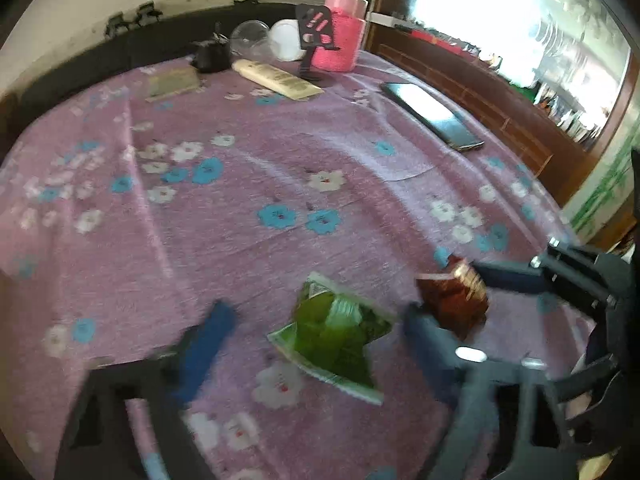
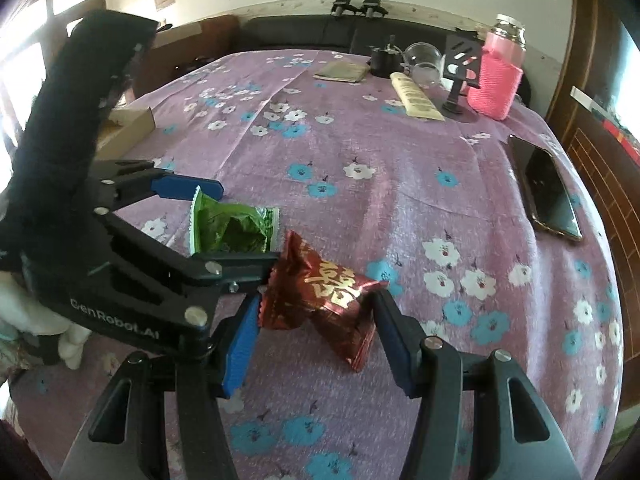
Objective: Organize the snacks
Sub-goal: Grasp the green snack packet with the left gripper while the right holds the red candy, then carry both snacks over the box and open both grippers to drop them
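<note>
Snacks lie together on the table [image 2: 360, 152]: green packet [image 2: 232, 228] between the open left gripper [image 1: 316, 332], red packet [image 2: 324, 292] inside the open right gripper [image 2: 316, 340]; closing comes next.

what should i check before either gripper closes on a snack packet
1. Crinkly red foil snack packet between the right gripper fingers: ok.
2. Right gripper closed on it: not ok, gaps on both sides.
3. Green foil snack packet between the open left gripper fingers: ok.
4. Packets apart: cannot tell, they are close.
5. Black smartphone away from both grippers: ok.
</note>
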A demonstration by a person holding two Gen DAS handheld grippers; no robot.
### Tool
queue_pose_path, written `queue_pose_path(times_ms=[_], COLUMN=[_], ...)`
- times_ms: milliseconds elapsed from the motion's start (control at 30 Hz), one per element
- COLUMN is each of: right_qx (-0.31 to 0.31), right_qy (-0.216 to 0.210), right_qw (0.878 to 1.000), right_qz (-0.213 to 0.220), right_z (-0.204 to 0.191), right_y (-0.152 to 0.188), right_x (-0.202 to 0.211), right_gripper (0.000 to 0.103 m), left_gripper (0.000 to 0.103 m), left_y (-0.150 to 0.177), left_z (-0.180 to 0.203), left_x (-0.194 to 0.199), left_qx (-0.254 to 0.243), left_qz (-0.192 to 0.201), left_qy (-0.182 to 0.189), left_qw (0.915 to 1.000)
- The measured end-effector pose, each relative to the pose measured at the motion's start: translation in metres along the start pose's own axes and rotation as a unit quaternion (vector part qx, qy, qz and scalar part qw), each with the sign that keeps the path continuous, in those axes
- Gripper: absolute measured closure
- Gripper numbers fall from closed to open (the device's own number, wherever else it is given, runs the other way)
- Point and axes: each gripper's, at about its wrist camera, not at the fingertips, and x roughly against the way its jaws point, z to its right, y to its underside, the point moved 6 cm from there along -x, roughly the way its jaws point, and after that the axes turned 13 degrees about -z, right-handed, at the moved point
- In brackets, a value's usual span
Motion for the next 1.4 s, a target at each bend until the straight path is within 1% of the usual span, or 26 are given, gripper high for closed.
queue_pose_path(times_ms=[33,67,100,133,200,267,400,433,500,533,567,633,700,733,800,833,867,900,967,1067,1200,1300,1333,1367,1400], right_qx=[0.002,0.002,-0.001,-0.003,-0.015,-0.021,-0.026,-0.029,-0.033,-0.034,-0.037,-0.038,-0.026,-0.022,-0.027,-0.033,-0.035,-0.031,-0.029,-0.028,0.004,0.015,0.017,0.015,0.009], right_qy=[-0.002,-0.002,-0.004,-0.006,-0.011,-0.016,-0.027,-0.033,-0.033,-0.041,-0.042,-0.037,-0.032,-0.018,0.002,0.011,0.024,0.041,0.047,0.037,0.022,0.027,0.027,0.025,0.025], right_qw=[1.0,1.0,1.0,1.0,1.0,1.0,0.999,0.999,0.999,0.999,0.998,0.998,0.999,0.999,0.999,0.999,0.999,0.998,0.998,0.998,1.0,0.999,0.999,0.999,0.999], right_qz=[0.0,-0.001,-0.001,-0.002,-0.004,-0.005,0.0,0.003,0.009,0.011,0.013,0.021,0.025,0.028,0.029,0.03,0.035,0.038,0.038,0.031,0.002,-0.018,-0.028,-0.029,-0.029], right_z=[0.0,-0.001,0.0,-0.001,-0.001,-0.002,-0.008,-0.009,-0.01,-0.013,-0.014,-0.017,-0.022,-0.022,-0.019,-0.016,-0.014,-0.014,-0.013,-0.013,-0.025,-0.028,-0.03,-0.031,-0.031], right_y=[-0.001,-0.002,-0.004,-0.004,-0.006,-0.005,0.0,0.002,0.004,0.005,0.005,0.005,0.004,0.005,0.005,0.006,0.006,0.006,0.006,0.003,-0.002,-0.004,-0.004,-0.003,-0.003], right_x=[0.0,0.0,0.001,0.001,0.003,0.006,0.019,0.023,0.031,0.036,0.039,0.045,0.048,0.048,0.047,0.046,0.045,0.044,0.043,0.039,0.018,0.0,-0.005,-0.006,-0.004], right_gripper=[0.05,0.053,0.055,0.06,0.065,0.07,0.075,0.081,0.088,0.101,0.103,0.103,0.102,0.101,0.081,0.057,0.046,0.046,0.046,0.044,0.044,0.045,0.056,0.068,0.069], left_gripper=[0.052,0.059,0.064,0.066,0.066,0.066,0.066,0.066,0.066,0.066,0.066,0.066,0.066,0.066,0.066,0.066,0.066,0.066,0.066,0.066,0.066,0.066,0.066,0.066,0.066], left_y=[0.002,0.002,0.005,0.007,0.013,0.02,0.039,0.043,0.051,0.055,0.059,0.067,0.075,0.078,0.086,0.09,0.092,0.094,0.099,0.104,0.108,0.112,0.113,0.115,0.117], left_z=[-0.003,-0.007,-0.013,-0.017,-0.022,-0.023,-0.03,-0.031,-0.036,-0.039,-0.042,-0.048,-0.054,-0.056,-0.06,-0.062,-0.063,-0.063,-0.066,-0.071,-0.076,-0.078,-0.078,-0.08,-0.081], left_x=[0.002,0.005,0.009,0.013,0.021,0.026,0.043,0.048,0.059,0.066,0.073,0.088,0.1,0.104,0.112,0.115,0.117,0.12,0.125,0.129,0.132,0.134,0.134,0.135,0.136], left_qx=[-0.002,0.0,0.014,0.025,0.027,0.032,0.043,0.047,0.057,0.064,0.07,0.086,0.101,0.104,0.109,0.111,0.112,0.113,0.117,0.123,0.132,0.137,0.138,0.138,0.139], left_qz=[0.001,0.003,0.001,0.001,0.012,0.015,0.032,0.036,0.048,0.057,0.064,0.08,0.094,0.097,0.103,0.106,0.107,0.109,0.114,0.119,0.122,0.122,0.121,0.12,0.12], left_qy=[-0.013,-0.014,0.012,0.027,0.015,0.022,0.023,0.023,0.022,0.023,0.022,0.024,0.028,0.027,0.021,0.018,0.015,0.012,0.011,0.007,0.005,0.001,-0.002,-0.007,-0.007], left_qw=[0.9999,0.9999,0.9998,0.9993,0.9995,0.9991,0.9983,0.998,0.997,0.9961,0.9952,0.9928,0.99,0.9895,0.9884,0.988,0.9878,0.9876,0.9864,0.9851,0.9837,0.983,0.9831,0.9832,0.983])
